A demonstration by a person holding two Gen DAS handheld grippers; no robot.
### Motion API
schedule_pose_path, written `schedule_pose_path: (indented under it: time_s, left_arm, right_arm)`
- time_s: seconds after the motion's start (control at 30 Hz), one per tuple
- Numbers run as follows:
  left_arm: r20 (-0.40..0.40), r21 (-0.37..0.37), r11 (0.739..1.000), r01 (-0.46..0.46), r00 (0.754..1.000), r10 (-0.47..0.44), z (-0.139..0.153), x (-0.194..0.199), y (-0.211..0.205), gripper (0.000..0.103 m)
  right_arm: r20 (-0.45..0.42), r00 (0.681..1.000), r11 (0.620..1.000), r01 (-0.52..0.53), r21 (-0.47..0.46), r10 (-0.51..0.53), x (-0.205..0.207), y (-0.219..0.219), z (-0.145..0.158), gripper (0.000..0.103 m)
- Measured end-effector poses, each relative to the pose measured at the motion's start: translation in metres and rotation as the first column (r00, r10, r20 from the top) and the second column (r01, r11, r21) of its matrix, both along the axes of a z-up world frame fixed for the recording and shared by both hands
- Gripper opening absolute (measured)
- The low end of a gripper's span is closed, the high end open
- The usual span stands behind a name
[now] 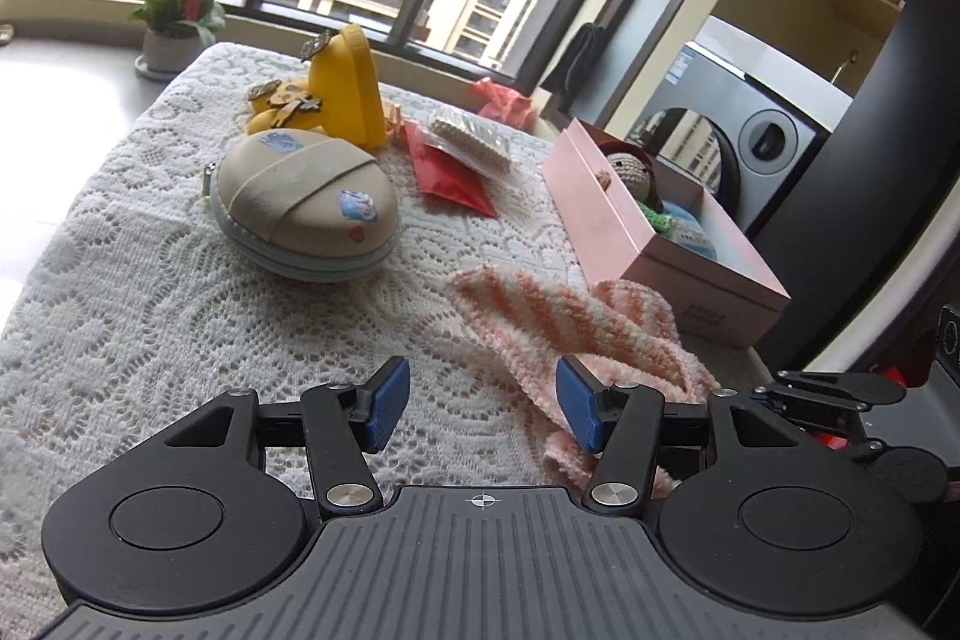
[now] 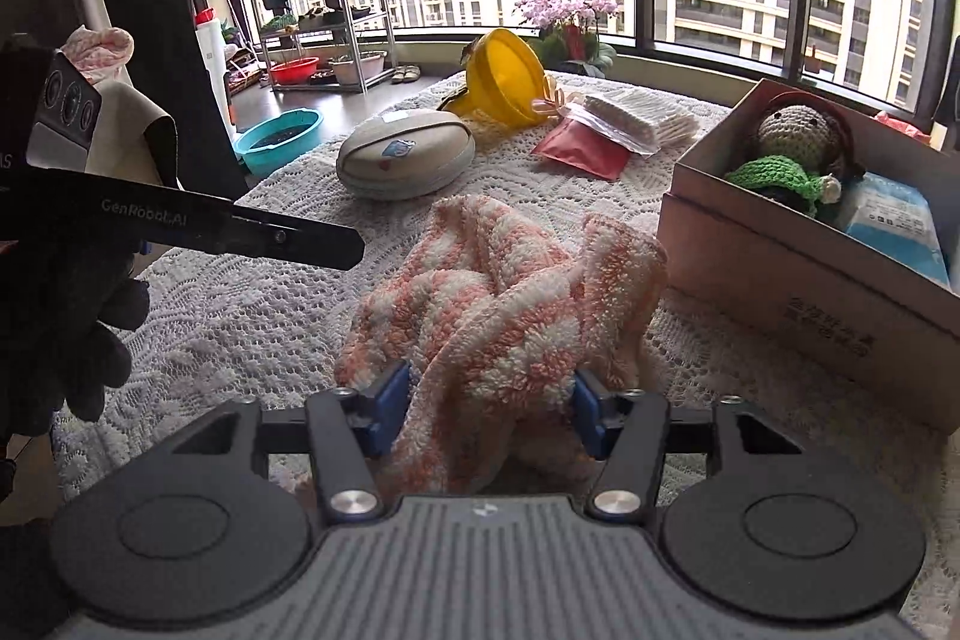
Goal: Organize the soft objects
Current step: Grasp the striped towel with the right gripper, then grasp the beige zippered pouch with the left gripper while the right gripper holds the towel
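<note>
Between the blue pads of the right gripper (image 2: 489,415), which clamp its near fold, a crumpled pink-and-white fluffy towel (image 2: 510,304) lies bunched on the lace cloth (image 2: 240,304), just right of the released, empty left gripper (image 1: 483,409).

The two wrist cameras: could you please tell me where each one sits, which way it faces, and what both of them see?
Left wrist view: sits on the left gripper, faces across the white lace tablecloth toward the windows; its blue pads stand open over the cloth, and the right gripper's black linkage shows at its right edge.
Right wrist view: sits on the right gripper, faces the windows; a black-gloved hand shows at left.
Shared: pink-and-white striped fluffy towel, between the right gripper's pads; beige oval zip case; pink cardboard box.
</note>
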State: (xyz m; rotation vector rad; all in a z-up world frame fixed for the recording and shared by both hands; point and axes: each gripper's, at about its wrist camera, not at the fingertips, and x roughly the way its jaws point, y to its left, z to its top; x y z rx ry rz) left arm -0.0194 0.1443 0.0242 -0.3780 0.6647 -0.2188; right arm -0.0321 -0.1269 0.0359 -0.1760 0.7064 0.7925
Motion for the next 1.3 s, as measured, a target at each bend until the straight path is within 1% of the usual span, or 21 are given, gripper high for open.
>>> schedule_pose_path:
  time_s: [0.13, 0.23, 0.3, 0.33, 0.37, 0.4, 0.43, 0.5, 0.53, 0.57, 0.6, 0.7, 0.77, 0.83, 0.87, 0.97, 1.03, 1.07, 1.13, 1.2, 1.3]
  left_arm:
    - [0.025, 0.039, 0.996, -0.074, 0.997, 0.073, 0.009, 0.007, 0.017, 0.059]
    - [0.056, 0.053, 0.986, -0.156, 0.987, 0.153, 0.015, 0.022, 0.04, 0.059]
    - [0.045, 0.027, 0.979, -0.2, 0.979, 0.199, 0.014, 0.038, 0.062, 0.059]
    - [0.034, 0.009, 0.975, -0.22, 0.975, 0.22, 0.012, 0.045, 0.071, 0.059]
    - [0.01, -0.015, 0.969, -0.248, 0.969, 0.248, 0.009, 0.055, 0.085, 0.059]
    - [-0.008, -0.032, 0.965, -0.262, 0.965, 0.262, 0.006, 0.06, 0.093, 0.059]
    - [-0.029, -0.052, 0.959, -0.278, 0.961, 0.276, 0.002, 0.066, 0.102, 0.059]
    - [-0.076, -0.098, 0.954, -0.283, 0.958, 0.276, -0.005, 0.075, 0.116, 0.059]
    - [-0.088, -0.118, 0.953, -0.279, 0.959, 0.27, -0.008, 0.076, 0.119, 0.059]
    - [-0.095, -0.154, 0.948, -0.278, 0.959, 0.265, -0.011, 0.077, 0.123, 0.059]
    - [-0.099, -0.176, 0.946, -0.272, 0.961, 0.258, -0.013, 0.078, 0.125, 0.059]
    - [-0.106, -0.245, 0.942, -0.229, 0.972, 0.209, -0.02, 0.082, 0.125, 0.059]
    - [-0.129, -0.301, 0.935, -0.186, 0.98, 0.153, -0.026, 0.089, 0.118, 0.059]
    - [-0.132, -0.31, 0.94, -0.141, 0.986, 0.104, -0.024, 0.093, 0.108, 0.057]
    - [-0.125, -0.278, 0.953, -0.121, 0.988, 0.088, -0.019, 0.094, 0.097, 0.057]
    - [-0.045, -0.198, 0.979, -0.043, 0.998, 0.035, 0.0, 0.092, 0.068, 0.056]
    - [-0.016, -0.145, 0.989, -0.005, 1.0, 0.003, 0.01, 0.093, 0.049, 0.056]
    - [-0.006, -0.104, 0.995, 0.014, 1.0, -0.014, 0.014, 0.096, 0.035, 0.055]
    - [0.004, -0.056, 0.998, 0.038, 0.999, -0.038, 0.017, 0.102, 0.017, 0.054]
    - [-0.006, -0.044, 0.996, 0.074, 0.997, -0.075, 0.015, 0.112, 0.0, 0.049]
    - [-0.021, -0.073, 0.988, 0.134, 0.991, -0.135, 0.009, 0.122, -0.02, 0.048]
  right_arm:
    - [0.049, 0.997, 0.998, 0.068, -0.007, -0.067, -0.014, -0.026, 0.007, 0.042]
    - [0.071, 0.983, 0.986, 0.168, -0.003, -0.167, -0.019, -0.053, 0.005, 0.042]
    - [0.069, 0.97, 0.972, 0.233, 0.003, -0.233, -0.018, -0.068, -0.002, 0.043]
    - [0.054, 0.964, 0.966, 0.259, 0.011, -0.259, -0.017, -0.076, -0.006, 0.044]
    - [0.032, 0.96, 0.961, 0.277, 0.027, -0.278, -0.015, -0.082, -0.01, 0.048]
    - [0.011, 0.956, 0.955, 0.291, 0.052, -0.292, -0.014, -0.088, -0.013, 0.052]
    - [-0.005, 0.952, 0.949, 0.304, 0.081, -0.305, -0.012, -0.09, -0.019, 0.055]
    - [-0.016, 0.948, 0.942, 0.316, 0.112, -0.317, -0.012, -0.093, -0.023, 0.064]
    - [-0.018, 0.947, 0.939, 0.321, 0.122, -0.321, -0.011, -0.093, -0.026, 0.066]
    - [-0.02, 0.946, 0.939, 0.323, 0.123, -0.323, -0.011, -0.092, -0.027, 0.068]
    - [-0.018, 0.947, 0.939, 0.32, 0.121, -0.321, -0.011, -0.092, -0.027, 0.07]
    - [-0.019, 0.948, 0.94, 0.317, 0.125, -0.317, -0.011, -0.091, -0.027, 0.071]
    - [-0.02, 0.948, 0.939, 0.318, 0.128, -0.318, -0.012, -0.091, -0.027, 0.072]
    - [-0.021, 0.947, 0.939, 0.32, 0.129, -0.32, -0.013, -0.089, -0.027, 0.072]
    - [-0.019, 0.947, 0.939, 0.321, 0.128, -0.321, -0.014, -0.089, -0.027, 0.072]
    - [-0.016, 0.946, 0.938, 0.322, 0.128, -0.322, -0.015, -0.088, -0.027, 0.073]
    - [-0.016, 0.946, 0.938, 0.322, 0.128, -0.323, -0.015, -0.089, -0.028, 0.073]
    - [-0.016, 0.946, 0.938, 0.322, 0.128, -0.323, -0.015, -0.089, -0.028, 0.073]
    - [-0.014, 0.946, 0.938, 0.322, 0.127, -0.323, -0.016, -0.088, -0.028, 0.073]
    - [-0.011, 0.946, 0.938, 0.323, 0.126, -0.325, -0.017, -0.087, -0.028, 0.074]
    - [-0.006, 0.945, 0.938, 0.324, 0.126, -0.326, -0.019, -0.087, -0.027, 0.075]
